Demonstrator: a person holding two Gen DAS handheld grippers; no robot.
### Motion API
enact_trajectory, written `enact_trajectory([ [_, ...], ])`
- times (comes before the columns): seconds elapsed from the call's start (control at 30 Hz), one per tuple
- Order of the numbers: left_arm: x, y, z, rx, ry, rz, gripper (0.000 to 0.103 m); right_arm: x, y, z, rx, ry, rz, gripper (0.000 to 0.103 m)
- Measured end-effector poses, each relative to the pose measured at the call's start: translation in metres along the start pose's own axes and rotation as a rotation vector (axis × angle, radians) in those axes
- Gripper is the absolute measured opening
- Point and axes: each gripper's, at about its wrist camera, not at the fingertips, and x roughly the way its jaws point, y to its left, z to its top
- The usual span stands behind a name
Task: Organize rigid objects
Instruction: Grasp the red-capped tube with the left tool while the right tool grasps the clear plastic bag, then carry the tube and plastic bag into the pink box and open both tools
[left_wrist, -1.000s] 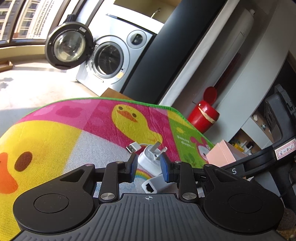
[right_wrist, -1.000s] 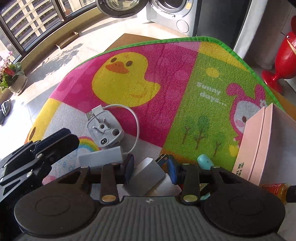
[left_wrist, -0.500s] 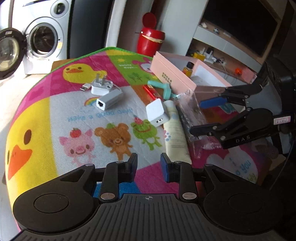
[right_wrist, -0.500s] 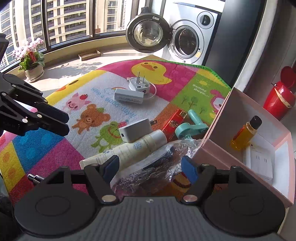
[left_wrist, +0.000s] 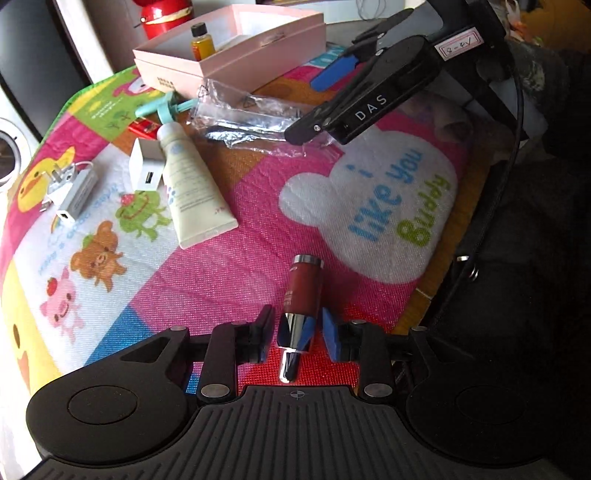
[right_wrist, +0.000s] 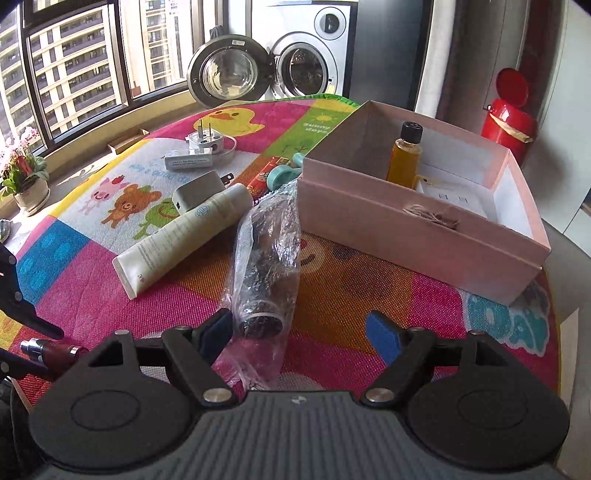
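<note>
Left wrist: dark red lipstick tube (left_wrist: 302, 295), chrome ends, lying flat.

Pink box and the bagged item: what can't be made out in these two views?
- Pink box, right wrist view: its near wall hides part of the floor; only the amber bottle and a white card show.
- Plastic bag, both views: glare and crinkles obscure the dark thing inside.
- Red packet, left wrist view: the cream tube and white charger cover most of it.

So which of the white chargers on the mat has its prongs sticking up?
The plug nearest the washing machine, cable looped around it. The block by the cream tube lies flat.
</note>
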Motion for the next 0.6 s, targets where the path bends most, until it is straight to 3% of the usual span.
enact_trajectory([
  [0.2,0.010,0.021,0.012,-0.123,-0.103,0.058,0.024,-0.002,0.004,0.000,0.005,-0.022,0.009,0.080],
  [0.33,0.021,0.041,0.018,-0.240,-0.179,0.183,0.024,0.000,0.010,0.008,-0.007,-0.039,0.016,0.080],
  [0.47,0.020,0.058,0.016,-0.332,-0.201,0.135,0.024,0.010,0.021,0.022,-0.033,-0.061,0.019,0.078],
  [0.53,0.017,0.057,0.015,-0.309,-0.186,0.130,0.025,0.019,0.025,0.030,-0.046,-0.056,0.040,0.075],
  [0.6,0.014,0.051,0.013,-0.270,-0.160,0.141,0.025,0.030,0.030,0.035,-0.050,-0.033,0.051,0.064],
])
